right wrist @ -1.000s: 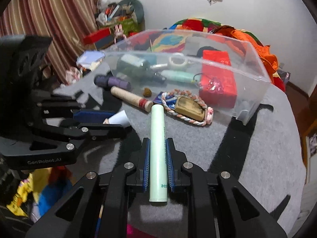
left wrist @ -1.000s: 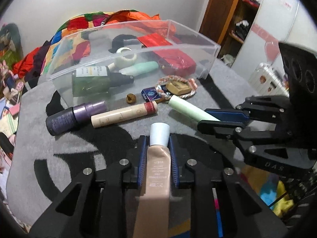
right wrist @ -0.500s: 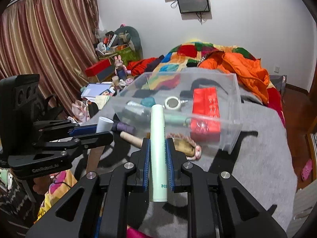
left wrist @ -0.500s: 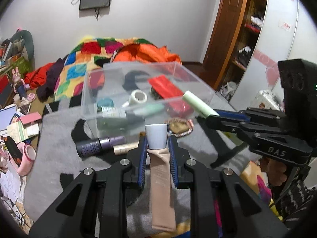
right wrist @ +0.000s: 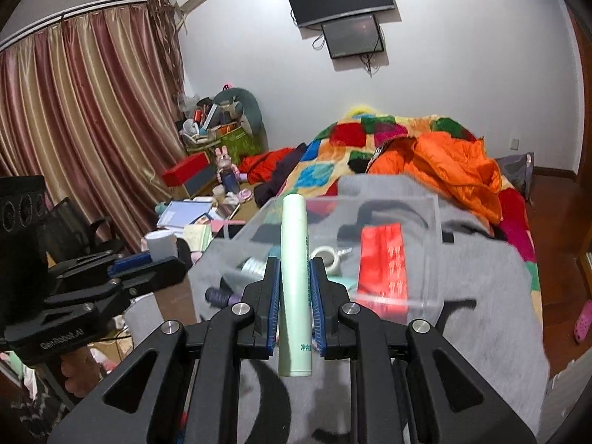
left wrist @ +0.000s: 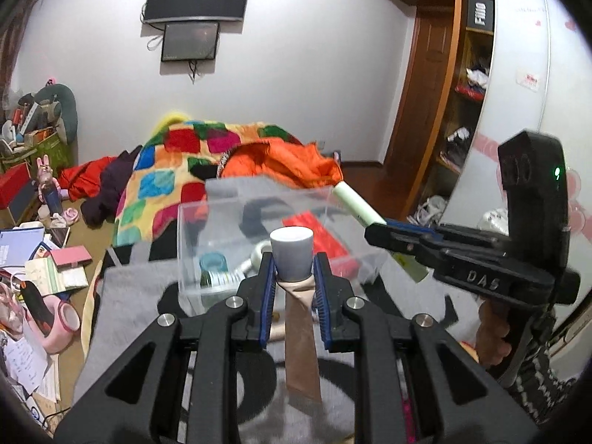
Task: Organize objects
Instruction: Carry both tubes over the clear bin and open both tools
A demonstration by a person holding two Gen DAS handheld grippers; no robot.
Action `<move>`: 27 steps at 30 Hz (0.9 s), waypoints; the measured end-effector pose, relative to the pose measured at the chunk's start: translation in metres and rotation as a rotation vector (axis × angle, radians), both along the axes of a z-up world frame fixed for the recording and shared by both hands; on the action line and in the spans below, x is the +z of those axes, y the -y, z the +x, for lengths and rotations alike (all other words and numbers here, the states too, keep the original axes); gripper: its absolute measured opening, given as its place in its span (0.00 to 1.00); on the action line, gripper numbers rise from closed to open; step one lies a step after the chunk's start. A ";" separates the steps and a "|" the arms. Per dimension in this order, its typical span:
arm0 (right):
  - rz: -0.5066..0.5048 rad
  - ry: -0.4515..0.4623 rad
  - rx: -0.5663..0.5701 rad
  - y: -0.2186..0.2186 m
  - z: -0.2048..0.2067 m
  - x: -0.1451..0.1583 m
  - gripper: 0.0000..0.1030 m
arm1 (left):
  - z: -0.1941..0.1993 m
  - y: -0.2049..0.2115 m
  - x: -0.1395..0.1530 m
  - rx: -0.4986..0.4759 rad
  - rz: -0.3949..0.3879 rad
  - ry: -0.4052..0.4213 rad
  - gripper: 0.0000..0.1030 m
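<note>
Left wrist view, left tool [left wrist: 294,283]: clamped on a beige tube [left wrist: 300,336] just under its grey cap [left wrist: 291,254], cap pointing forward, tube raised clear of the grey worktop [left wrist: 122,318].
Left wrist view, bin: clear plastic bin [left wrist: 192,244] ahead toward the far edge of the worktop, holding a red packet [left wrist: 318,236] and a tape roll; contents blurred.
Left wrist view, right tool [left wrist: 377,231]: off to the right, gripping a pale green tube [left wrist: 357,205] whose tip sits above the bin's right wall.
Right wrist view, right tool [right wrist: 294,305]: closed on the green tube, held lengthwise, aimed at the bin.
Right wrist view, leftovers: purple bottle [right wrist: 218,296] lying on the worktop beside the bin's near-left corner.
Risk, collision: tools close together, likely to knock if both drop at once.
Risk, slip: beige tube soft, pinched near the cap only; could swing or slide out.
Risk, miss: release short of the rim would leave a tube outside the bin.
</note>
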State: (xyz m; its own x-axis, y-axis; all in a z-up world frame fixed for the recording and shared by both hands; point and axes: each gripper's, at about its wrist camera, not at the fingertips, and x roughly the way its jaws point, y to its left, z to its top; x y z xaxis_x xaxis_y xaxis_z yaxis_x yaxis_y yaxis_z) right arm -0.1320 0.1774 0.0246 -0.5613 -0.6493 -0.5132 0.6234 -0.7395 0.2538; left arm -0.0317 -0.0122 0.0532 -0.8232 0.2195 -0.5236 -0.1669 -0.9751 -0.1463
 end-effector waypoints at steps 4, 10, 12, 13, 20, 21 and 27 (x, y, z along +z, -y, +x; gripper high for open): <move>0.017 -0.023 -0.030 0.005 -0.012 0.006 0.14 | -0.010 0.004 0.015 0.040 -0.014 -0.048 0.19; 0.023 -0.016 -0.069 0.008 -0.036 0.008 0.14 | -0.031 0.017 0.032 0.104 -0.020 -0.094 0.19; 0.023 -0.007 -0.074 0.009 -0.044 0.006 0.14 | -0.039 0.021 0.034 0.130 -0.024 -0.100 0.19; 0.027 -0.004 -0.081 0.011 -0.048 0.005 0.14 | -0.045 0.023 0.034 0.143 -0.029 -0.099 0.19; 0.101 -0.019 -0.090 0.030 -0.062 -0.004 0.14 | -0.082 0.034 0.024 0.230 -0.102 -0.076 0.19; 0.116 -0.029 -0.098 0.033 -0.064 -0.006 0.14 | -0.088 0.035 0.020 0.240 -0.115 -0.073 0.19; 0.186 -0.023 -0.097 0.050 -0.077 -0.024 0.14 | -0.112 0.026 -0.005 0.239 -0.193 -0.034 0.19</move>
